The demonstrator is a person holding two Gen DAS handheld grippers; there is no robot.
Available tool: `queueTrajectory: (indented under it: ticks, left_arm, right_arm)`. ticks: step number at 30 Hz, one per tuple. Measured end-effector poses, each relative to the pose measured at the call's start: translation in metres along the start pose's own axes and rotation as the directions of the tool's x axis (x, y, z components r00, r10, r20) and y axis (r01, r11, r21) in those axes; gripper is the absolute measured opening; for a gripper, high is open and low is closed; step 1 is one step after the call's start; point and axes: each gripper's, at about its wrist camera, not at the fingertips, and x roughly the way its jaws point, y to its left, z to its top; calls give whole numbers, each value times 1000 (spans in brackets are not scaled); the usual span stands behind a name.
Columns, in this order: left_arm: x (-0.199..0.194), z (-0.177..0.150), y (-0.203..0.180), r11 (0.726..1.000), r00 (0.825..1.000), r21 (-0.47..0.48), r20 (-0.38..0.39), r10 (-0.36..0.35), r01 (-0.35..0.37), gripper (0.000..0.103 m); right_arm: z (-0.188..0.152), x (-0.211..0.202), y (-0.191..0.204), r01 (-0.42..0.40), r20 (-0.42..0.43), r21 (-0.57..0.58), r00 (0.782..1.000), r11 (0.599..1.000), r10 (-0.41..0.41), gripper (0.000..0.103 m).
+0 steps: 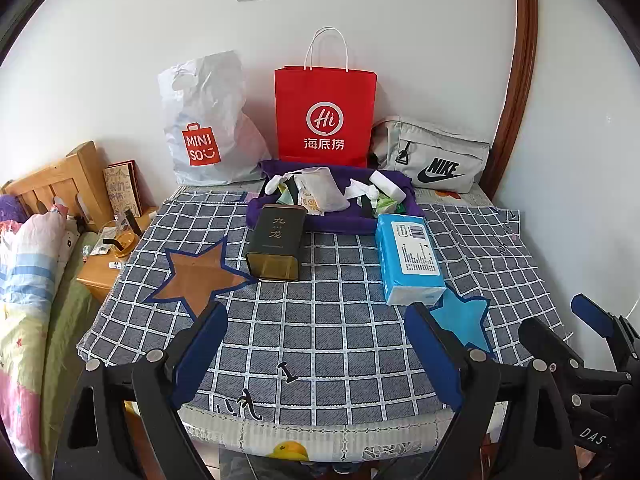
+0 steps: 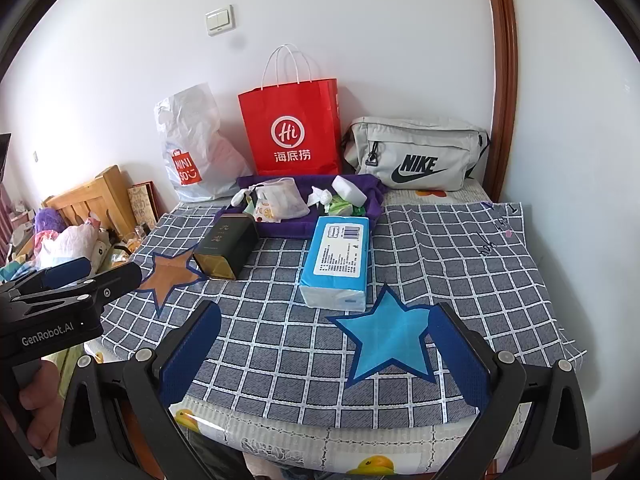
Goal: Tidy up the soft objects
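Note:
A blue tissue pack (image 1: 408, 258) (image 2: 338, 262) lies on the checked cloth, just behind a blue star patch (image 2: 386, 338). A dark tea tin (image 1: 276, 242) (image 2: 226, 246) lies beside an orange star patch (image 1: 198, 276). Behind them a purple tray (image 1: 340, 222) (image 2: 280, 226) holds small soft packets and pouches. My left gripper (image 1: 316, 354) is open and empty over the cloth's near edge. My right gripper (image 2: 326, 354) is open and empty, its right finger beside the blue star.
A white Miniso bag (image 1: 204, 124), a red paper bag (image 1: 324, 114) and a grey Nike bag (image 1: 432, 156) stand along the back wall. A wooden nightstand (image 1: 102, 276) and a bed (image 1: 28, 280) lie to the left. The wall is close on the right.

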Motion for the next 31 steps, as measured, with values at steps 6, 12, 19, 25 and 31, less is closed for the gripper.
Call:
queueTrajectory:
  ticks: [6,12,19,25,31]
  left_arm:
    - [0,0,1,1000,1000,-1,0,-1,1,90]
    - [-1,0,2,1000,1000,1,1,-1,1,90]
    - [-1,-1,1,1000,1000,-1,2,-1,1,90]
    - [-1,-1,2,1000,1000,-4,2,3,-3,90]
    - [3,6,3,1000,1000,-15,10,10,-9,90]
  right_arm:
    - [0,-3,1,2,4,1,1000,1000,-2,102]
    - [0,-3,1,2,4,1,1000,1000,-2,102]
    - [0,-4,1,2,5,3,1000,1000,-2,102]
    - [1,-7,3,0,9,3,1000,1000,0,102]
    - [1,-9,4,-4,19,2,1000,1000,4,102]
